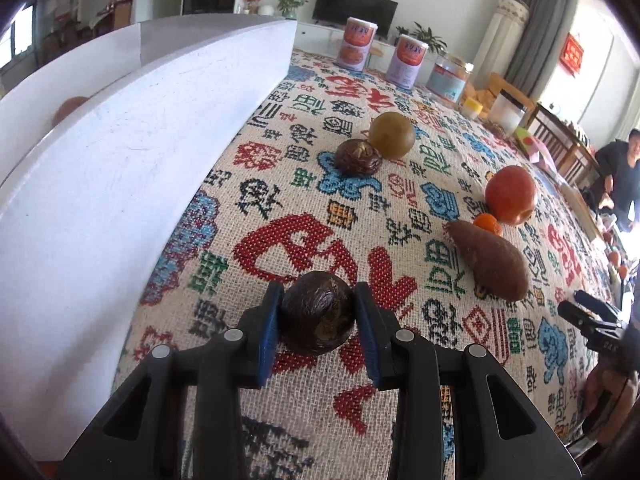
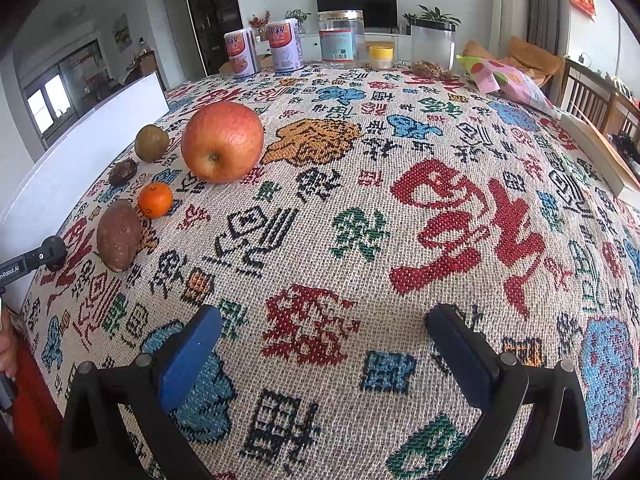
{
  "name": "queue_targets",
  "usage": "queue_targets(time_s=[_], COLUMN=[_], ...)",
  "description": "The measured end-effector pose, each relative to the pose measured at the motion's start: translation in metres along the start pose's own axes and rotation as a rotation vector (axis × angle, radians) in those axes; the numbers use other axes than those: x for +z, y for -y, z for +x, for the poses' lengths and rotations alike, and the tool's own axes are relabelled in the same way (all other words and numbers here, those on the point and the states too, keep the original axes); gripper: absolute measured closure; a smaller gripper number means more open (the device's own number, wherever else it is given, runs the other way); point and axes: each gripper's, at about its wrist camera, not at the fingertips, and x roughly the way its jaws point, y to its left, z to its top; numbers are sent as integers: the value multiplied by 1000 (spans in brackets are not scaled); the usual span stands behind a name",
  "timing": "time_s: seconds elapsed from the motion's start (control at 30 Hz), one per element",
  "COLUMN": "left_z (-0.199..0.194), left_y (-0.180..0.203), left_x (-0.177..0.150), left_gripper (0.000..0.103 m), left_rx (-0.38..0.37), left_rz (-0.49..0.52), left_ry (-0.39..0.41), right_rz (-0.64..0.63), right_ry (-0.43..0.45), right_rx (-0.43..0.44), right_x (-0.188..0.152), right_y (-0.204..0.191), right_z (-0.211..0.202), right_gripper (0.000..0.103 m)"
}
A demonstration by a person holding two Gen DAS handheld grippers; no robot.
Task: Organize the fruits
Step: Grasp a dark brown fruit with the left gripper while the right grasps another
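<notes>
Left gripper [image 1: 318, 316] clamps a dark brown wrinkled fruit [image 1: 318, 313] between its blue pads, low over the patterned tablecloth [image 1: 320, 216], just right of the white box [image 1: 100, 168]. Right gripper [image 2: 320, 344] stands wide, nothing between its fingers. Farther off lie a sweet potato [image 2: 119, 235], a tangerine [image 2: 155, 199] beside it, an apple [image 2: 222, 142], a second dark fruit [image 2: 123, 173] and a greenish-brown round fruit [image 2: 151, 143].
</notes>
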Motion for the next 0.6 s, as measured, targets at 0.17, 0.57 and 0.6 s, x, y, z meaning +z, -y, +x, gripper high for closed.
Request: queue_targets(time_s=[0.17, 0.57, 0.6], left_z=[-7, -25, -25], left_y=[-3, -2, -3], left_x=[0, -1, -1], left_gripper=[67, 67, 67], left_rx=[7, -20, -24], left_rz=[15, 12, 4], left_ry=[21, 40, 34], right_rz=[-15, -36, -15], right_ry=[-10, -61, -55], right_rx=[-19, -21, 29], right_x=[1, 7, 14], right_y=[-3, -15, -21], right_z=[2, 5, 0], right_gripper=[0, 1, 4])
